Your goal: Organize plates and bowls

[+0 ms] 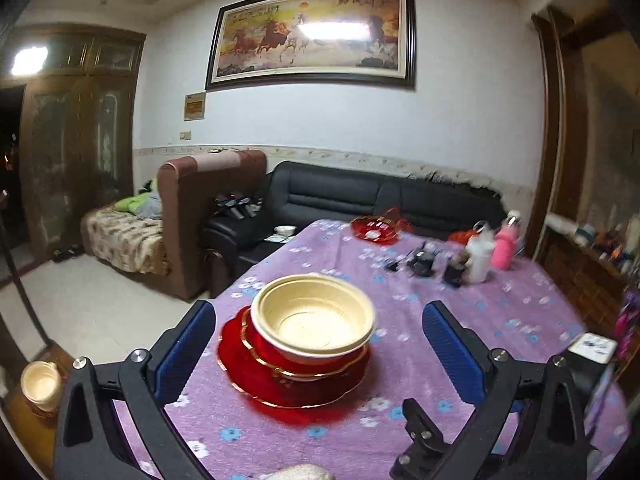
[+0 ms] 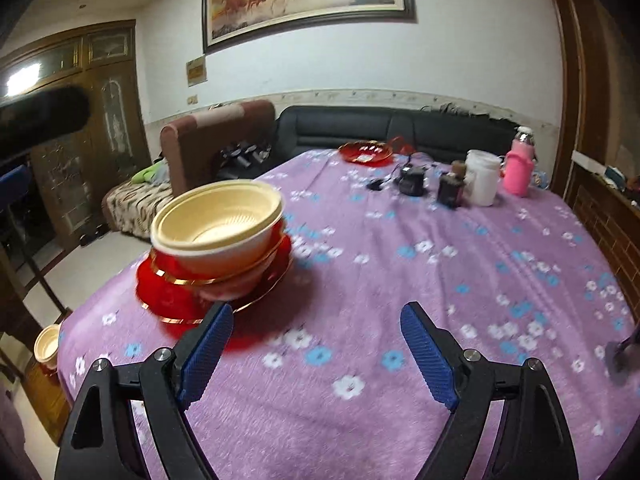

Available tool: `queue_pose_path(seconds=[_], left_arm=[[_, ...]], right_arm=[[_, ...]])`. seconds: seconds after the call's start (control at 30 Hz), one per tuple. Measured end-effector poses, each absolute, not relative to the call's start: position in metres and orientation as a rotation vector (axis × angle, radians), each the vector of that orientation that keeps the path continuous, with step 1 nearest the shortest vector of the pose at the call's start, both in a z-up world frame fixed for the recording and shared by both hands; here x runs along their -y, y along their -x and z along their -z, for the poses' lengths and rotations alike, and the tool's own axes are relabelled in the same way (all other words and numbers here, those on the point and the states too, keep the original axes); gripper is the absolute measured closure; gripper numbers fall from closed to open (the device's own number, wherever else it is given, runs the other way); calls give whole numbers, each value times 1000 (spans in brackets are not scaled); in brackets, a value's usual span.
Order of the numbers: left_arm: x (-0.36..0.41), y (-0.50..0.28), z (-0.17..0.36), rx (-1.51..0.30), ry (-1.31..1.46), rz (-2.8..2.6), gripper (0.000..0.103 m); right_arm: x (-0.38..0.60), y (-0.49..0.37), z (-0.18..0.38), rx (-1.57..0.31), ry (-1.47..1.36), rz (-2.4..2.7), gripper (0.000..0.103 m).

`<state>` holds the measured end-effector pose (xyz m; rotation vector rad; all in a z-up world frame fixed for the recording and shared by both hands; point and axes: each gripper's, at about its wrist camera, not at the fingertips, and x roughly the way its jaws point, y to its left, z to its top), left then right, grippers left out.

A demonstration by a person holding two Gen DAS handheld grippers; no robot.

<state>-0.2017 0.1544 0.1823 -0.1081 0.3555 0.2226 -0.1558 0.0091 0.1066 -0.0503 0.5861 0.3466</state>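
Observation:
A stack of cream bowls (image 1: 314, 318) with red outsides sits on red gold-rimmed plates (image 1: 280, 384) on the purple flowered tablecloth (image 1: 460, 320). My left gripper (image 1: 318, 332) is open and empty, its jaws wide on either side of the stack and a little short of it. In the right wrist view the same bowls (image 2: 218, 226) and plates (image 2: 172, 296) lie at the left. My right gripper (image 2: 316, 340) is open and empty over bare cloth, to the right of the stack. Another red plate (image 1: 374, 230) lies at the table's far edge; it also shows in the right wrist view (image 2: 366, 152).
A pink bottle (image 2: 518, 168), a white jar (image 2: 484, 178) and small dark items (image 2: 412, 182) stand at the far right of the table. Another cream bowl (image 1: 38, 384) sits on a low wooden stand left of the table. A black sofa (image 1: 360, 196) is behind.

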Motion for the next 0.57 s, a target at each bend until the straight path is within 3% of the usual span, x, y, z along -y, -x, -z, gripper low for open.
queue_pose_path(seconds=[0.57], left_arm=[[-150,163,-148,-519,62,-283,0]], right_arm=[[-15,157,-97,-614,35,-410,14]])
